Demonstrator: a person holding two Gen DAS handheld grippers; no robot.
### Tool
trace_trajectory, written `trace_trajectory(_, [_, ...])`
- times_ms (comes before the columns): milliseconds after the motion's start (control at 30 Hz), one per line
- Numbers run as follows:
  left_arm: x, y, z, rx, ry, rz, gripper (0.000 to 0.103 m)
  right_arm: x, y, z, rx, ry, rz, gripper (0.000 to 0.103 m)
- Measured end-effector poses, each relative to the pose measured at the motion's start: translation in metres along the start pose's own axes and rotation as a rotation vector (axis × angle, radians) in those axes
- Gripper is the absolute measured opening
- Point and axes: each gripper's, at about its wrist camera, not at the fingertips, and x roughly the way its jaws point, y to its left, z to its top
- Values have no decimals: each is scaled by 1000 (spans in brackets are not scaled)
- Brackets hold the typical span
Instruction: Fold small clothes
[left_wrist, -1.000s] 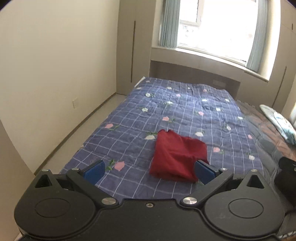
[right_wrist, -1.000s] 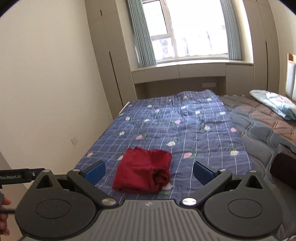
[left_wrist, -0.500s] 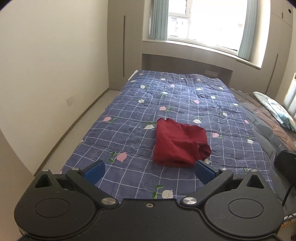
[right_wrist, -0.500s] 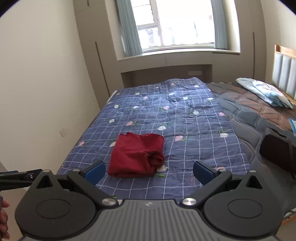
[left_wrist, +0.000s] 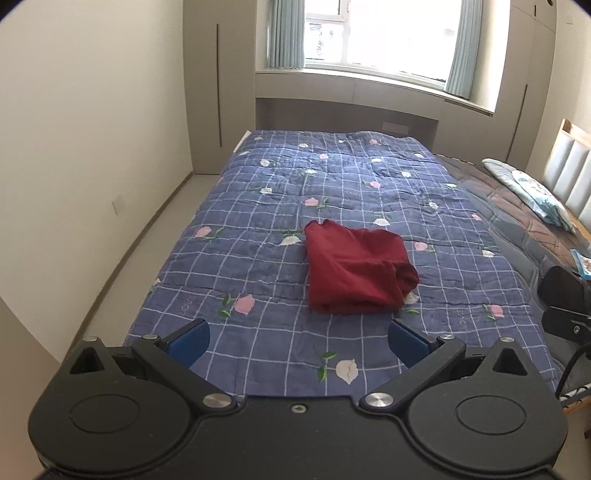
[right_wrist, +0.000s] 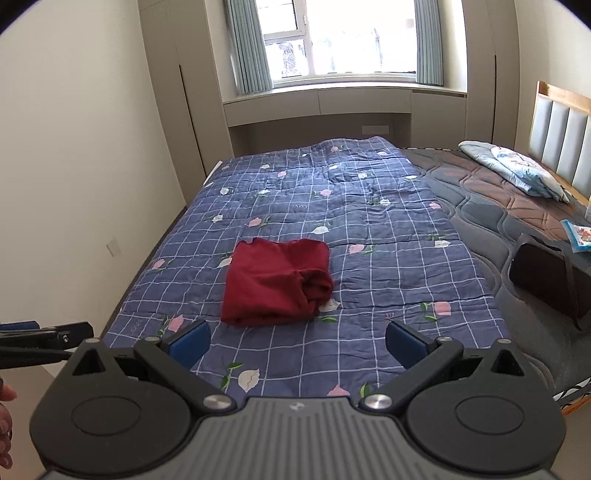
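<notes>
Both the left gripper (left_wrist: 297, 338) and the right gripper (right_wrist: 295, 338) hang released and empty above the bed (left_wrist: 258, 266), with the folded red garment (left_wrist: 356, 271) lying ahead of their fingertips, apparently done and let go.

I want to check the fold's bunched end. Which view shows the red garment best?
The left wrist view: the red garment lies nearly central and larger, its rolled right end plain. The right wrist view shows the same garment whole too, left of centre, smaller.
</notes>
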Motion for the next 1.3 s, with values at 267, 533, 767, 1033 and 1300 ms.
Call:
trace_trajectory(267, [1,9,-2,2,6,-28,102,-3,9,1,-1,4,-20,103])
trace_trajectory(533, [0,13,-2,2,4,-31,102,-4,13,-1,1,4,-24,103])
trace_trajectory(767, [0,17,-2,1,5,-34,102,-6,16,-2,-2,5,-28,103])
trace_trajectory(1033, [-2,18,-4,2,4,-41,102,-7,17,-4,-3,5,-29,103])
trace_trajectory(1300, [-2,19,-4,2,3,-43,102,-8,17,-4,-5,6,-28,103])
